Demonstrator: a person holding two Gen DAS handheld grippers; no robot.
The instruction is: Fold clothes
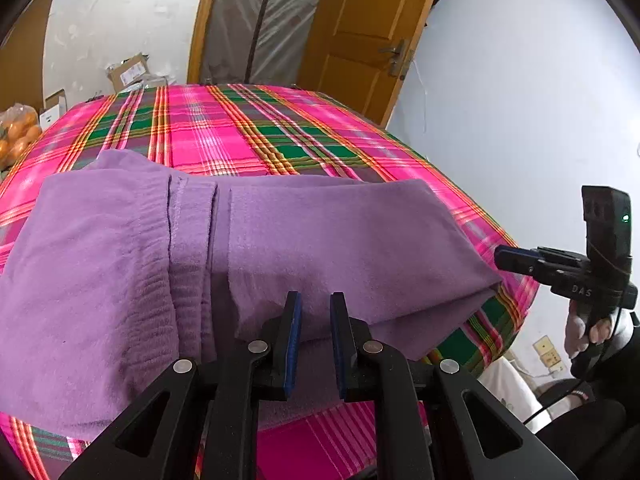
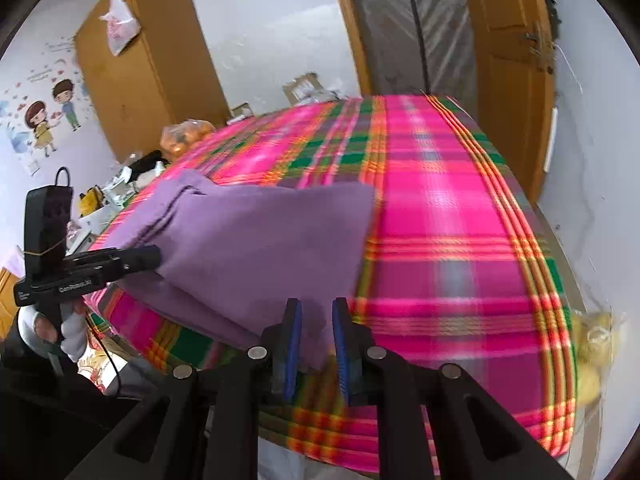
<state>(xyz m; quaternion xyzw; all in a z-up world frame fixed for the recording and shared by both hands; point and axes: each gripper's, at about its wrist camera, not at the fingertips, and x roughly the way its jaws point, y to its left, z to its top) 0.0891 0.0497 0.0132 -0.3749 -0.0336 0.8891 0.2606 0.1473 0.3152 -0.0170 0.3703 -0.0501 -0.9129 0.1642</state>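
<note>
A folded purple garment (image 1: pixel 224 256) lies on the table under a pink plaid cloth (image 1: pixel 240 128); it also shows in the right wrist view (image 2: pixel 264 240). My left gripper (image 1: pixel 315 308) is open, its jaws a small gap apart, over the garment's near edge and holding nothing. My right gripper (image 2: pixel 316 316) is open too, at the garment's near right corner, with no cloth clearly pinched. The right gripper shows from the side in the left wrist view (image 1: pixel 504 258), just off the garment's right corner. The left gripper shows in the right wrist view (image 2: pixel 154 258), touching the garment's left end.
The table's plaid cloth (image 2: pixel 460 240) drops off at the near and right edges. A bag of oranges (image 1: pixel 18 132) and cardboard boxes (image 1: pixel 128 72) sit beyond the far left. A wooden door (image 1: pixel 360 32) and a white wall stand behind and to the right.
</note>
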